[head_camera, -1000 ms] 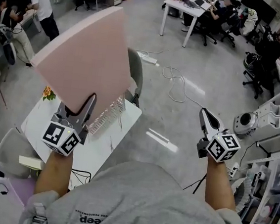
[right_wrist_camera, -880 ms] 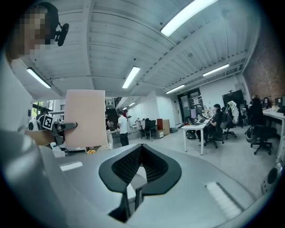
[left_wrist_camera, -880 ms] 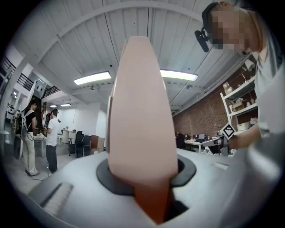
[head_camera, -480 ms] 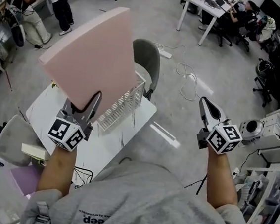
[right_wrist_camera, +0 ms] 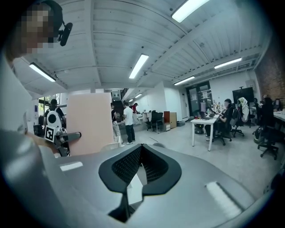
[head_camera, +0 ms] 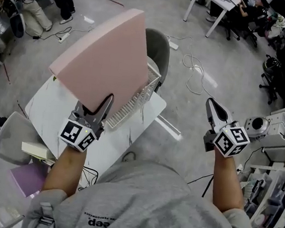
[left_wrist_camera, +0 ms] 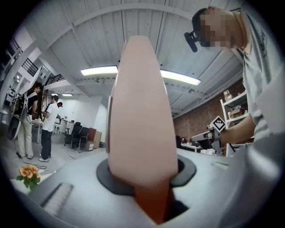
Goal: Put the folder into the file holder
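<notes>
Head view: pink folder (head_camera: 105, 56) is up in the air at centre-left of frame, leaning toward the upper left. It's pinched at its lower edge by the left claw (head_camera: 93, 106). The white wire file holder (head_camera: 140, 96) stands on the white counter (head_camera: 51, 111), just right of the folder's lower corner and near the counter's far edge, w/ a grey chair (head_camera: 161, 46) behind it. The folder isn't in the holder yet. Whether its corner touches the wire can't be told. The right claw (head_camera: 212, 107) hangs well apart at right of frame, over bare floor, tips tapering to a point.

Left gripper view: the folder (left_wrist_camera: 140, 116) fills the centre edge-on. The left claw (left_wrist_camera: 149, 180) is part-way closed, pads clamped on the folder's thick edge.

Right gripper view: the right claw (right_wrist_camera: 140, 167) has its pads together w/ nothing between them. The folder (right_wrist_camera: 89, 122) shows face-on at left of frame.

Risks, as a judgement:
- Big folder gripped at one edge only, so it may pivot or slip in the pads on the way down.
- A tilted entry could catch a corner on the wire rim instead of a slot.
- The holder looks light and nothing braces it, so a snag could shove or tip it toward the counter's edge.
</notes>
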The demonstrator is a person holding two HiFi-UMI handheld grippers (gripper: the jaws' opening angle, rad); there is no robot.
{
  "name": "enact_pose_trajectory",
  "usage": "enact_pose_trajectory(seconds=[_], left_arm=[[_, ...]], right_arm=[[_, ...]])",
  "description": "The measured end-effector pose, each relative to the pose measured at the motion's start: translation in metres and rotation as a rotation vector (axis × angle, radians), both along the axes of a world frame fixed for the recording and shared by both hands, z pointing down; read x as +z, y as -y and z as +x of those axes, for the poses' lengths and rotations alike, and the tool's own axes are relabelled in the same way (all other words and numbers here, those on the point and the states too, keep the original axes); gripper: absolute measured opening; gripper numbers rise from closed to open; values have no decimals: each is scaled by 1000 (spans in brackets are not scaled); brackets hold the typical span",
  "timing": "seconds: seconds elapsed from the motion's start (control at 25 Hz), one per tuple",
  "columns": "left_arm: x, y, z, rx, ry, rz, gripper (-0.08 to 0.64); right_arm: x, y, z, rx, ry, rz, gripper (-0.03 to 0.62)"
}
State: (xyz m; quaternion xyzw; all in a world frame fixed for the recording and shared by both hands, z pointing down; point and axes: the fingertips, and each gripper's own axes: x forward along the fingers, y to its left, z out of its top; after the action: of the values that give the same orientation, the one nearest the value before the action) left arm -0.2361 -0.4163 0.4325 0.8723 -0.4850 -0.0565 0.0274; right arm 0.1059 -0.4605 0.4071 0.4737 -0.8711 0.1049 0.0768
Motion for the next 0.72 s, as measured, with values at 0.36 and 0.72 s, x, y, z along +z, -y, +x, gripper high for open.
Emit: enact_pose_trajectory(seconds=[0.36, 0.72], left_arm=[[39, 5, 4, 49, -23, 22, 199], [69, 5, 11, 73, -58, 6, 207]], right_arm=[[11, -9, -7, 33, -26, -33, 5], [21, -19, -9, 53, -48, -58, 5]])
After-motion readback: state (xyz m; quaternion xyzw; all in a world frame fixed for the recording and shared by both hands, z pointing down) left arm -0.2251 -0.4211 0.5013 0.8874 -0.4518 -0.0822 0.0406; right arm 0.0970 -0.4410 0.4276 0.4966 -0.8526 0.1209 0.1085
